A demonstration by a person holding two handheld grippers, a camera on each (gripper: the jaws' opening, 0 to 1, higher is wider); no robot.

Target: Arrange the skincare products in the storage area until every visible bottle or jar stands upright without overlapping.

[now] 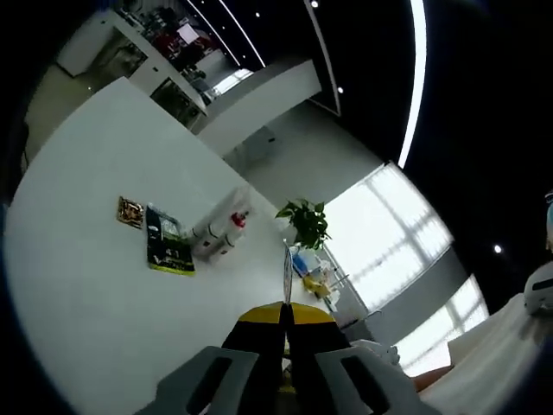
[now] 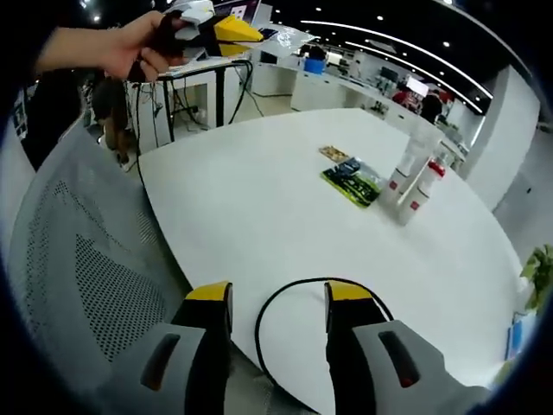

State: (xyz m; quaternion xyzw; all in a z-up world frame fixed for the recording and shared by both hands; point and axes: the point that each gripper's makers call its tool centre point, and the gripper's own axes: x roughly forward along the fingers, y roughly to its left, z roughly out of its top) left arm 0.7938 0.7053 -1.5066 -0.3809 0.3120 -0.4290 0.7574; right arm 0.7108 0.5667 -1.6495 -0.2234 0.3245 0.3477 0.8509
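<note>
A tight cluster of white skincare bottles [image 2: 413, 180], some with red caps or labels, stands on the far side of the round white table [image 2: 259, 207]. In the left gripper view the bottles [image 1: 223, 230] lie well ahead of my left gripper [image 1: 285, 313], whose yellow-tipped jaws are pressed together with nothing in them. That left gripper [image 2: 226, 30] is held by a hand high above the table's left edge. My right gripper [image 2: 278, 298] hovers open at the near table edge, far from the bottles, holding nothing.
A green packet [image 2: 352, 182] and a small brown packet [image 2: 333, 154] lie flat beside the bottles. A black cable [image 2: 289, 285] loops over the near table edge. A grey mesh chair [image 2: 78, 259] stands at the left. A potted plant [image 1: 304, 221] is beyond the table.
</note>
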